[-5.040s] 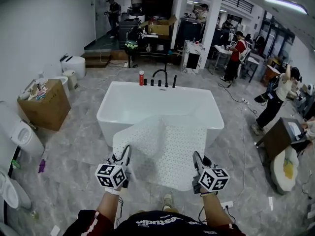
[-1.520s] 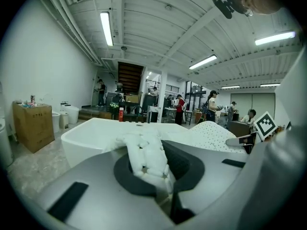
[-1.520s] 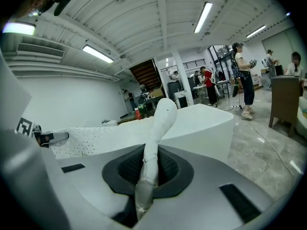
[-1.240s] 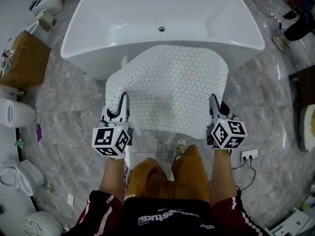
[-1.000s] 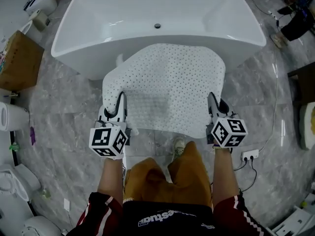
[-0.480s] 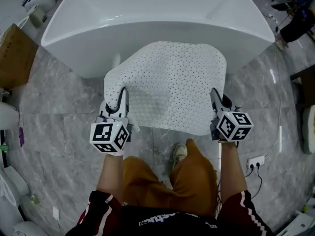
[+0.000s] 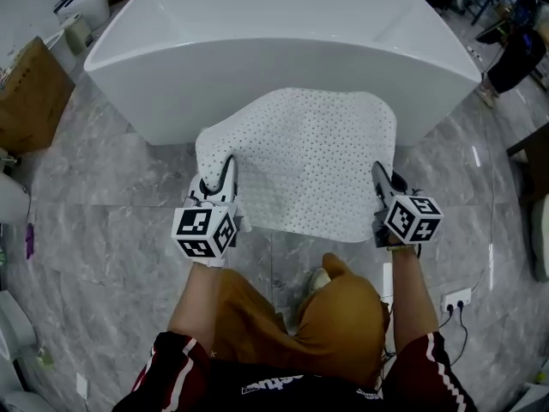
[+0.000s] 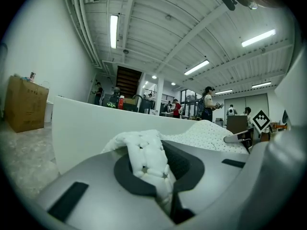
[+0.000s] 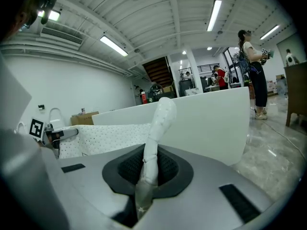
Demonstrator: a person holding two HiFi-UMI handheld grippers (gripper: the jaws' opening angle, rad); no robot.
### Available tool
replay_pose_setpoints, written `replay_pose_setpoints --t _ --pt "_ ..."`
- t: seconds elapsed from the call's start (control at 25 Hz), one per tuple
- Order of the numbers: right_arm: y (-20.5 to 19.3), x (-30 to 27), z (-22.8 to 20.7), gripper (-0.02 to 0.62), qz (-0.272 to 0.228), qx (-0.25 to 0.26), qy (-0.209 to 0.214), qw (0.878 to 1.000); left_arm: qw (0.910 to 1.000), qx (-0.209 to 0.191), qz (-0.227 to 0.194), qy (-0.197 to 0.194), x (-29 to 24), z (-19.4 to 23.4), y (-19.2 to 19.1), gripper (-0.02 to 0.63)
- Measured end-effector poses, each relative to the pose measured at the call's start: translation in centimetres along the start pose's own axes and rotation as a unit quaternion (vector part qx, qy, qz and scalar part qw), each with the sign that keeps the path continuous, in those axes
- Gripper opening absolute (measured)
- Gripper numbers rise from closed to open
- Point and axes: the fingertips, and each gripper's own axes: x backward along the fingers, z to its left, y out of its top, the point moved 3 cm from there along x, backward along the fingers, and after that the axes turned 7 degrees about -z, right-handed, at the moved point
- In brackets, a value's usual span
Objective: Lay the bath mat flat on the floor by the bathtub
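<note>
A: Left tool [image 7: 225, 170] and right tool [image 7: 381, 177]: jaw state?

B: Both are nearly closed. Each is clamped on a near corner of the white perforated rubber bath mat [image 7: 304, 157]. In the left gripper view a bunched fold is pinched between the pads. In the right gripper view it is a thin upright strip.

A: Why two corners?

B: Judged: the sheet is kept spread between the tools so it can be set down flat, without creasing.

A: Mat position?

B: The near edge is held off the grey marble-look tiled floor [image 7: 103, 230]. The far edge is close to the side wall of the white freestanding bathtub [image 7: 154, 101], but contact cannot be told. The far left corner is curled. The mat is not yet laid.

A: Alignment?

B: The mat is squared to the tub wall, so placement beside it looks set up.
</note>
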Motion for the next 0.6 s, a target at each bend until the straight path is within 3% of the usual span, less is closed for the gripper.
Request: replay_pose_setpoints --t 0.28,0.6 --pt "-2.6 -1.7 -0.7 0.044 0.009 0.004 0.003 1.0 0.9999 -0.003 0.012 0.0 -0.8 1.3 -2.7 0.032" --pt "-6.2 -5.1 -2.1 0.044 0.034 0.013 0.008 0.999 0.9985 -0.034 0.041 0.01 -2.9 2.5 -5.7 0.032"
